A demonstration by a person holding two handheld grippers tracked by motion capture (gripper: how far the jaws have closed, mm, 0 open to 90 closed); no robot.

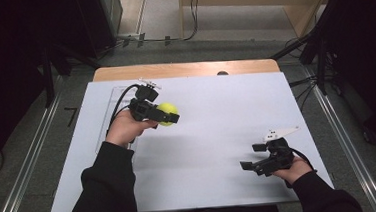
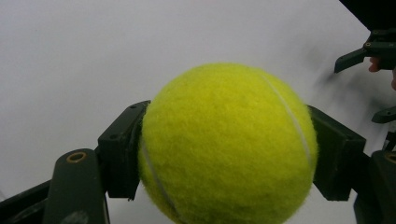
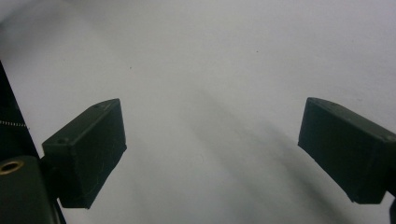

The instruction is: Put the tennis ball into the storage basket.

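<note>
The left gripper (image 1: 169, 116) clamps a tennis ball (image 1: 167, 113) above the white counter (image 1: 218, 134); the right gripper (image 1: 248, 166) waits, fingers spread. A loosened squeeze could send the ball rolling away.

my left gripper (image 1: 168, 114) is raised over the far left part of the table, its jaws pressed on both sides of a tennis ball (image 2: 228, 145). my right gripper (image 1: 248, 166) is low at the near right, pointing left, its jaws standing wide apart with nothing between them.
</note>
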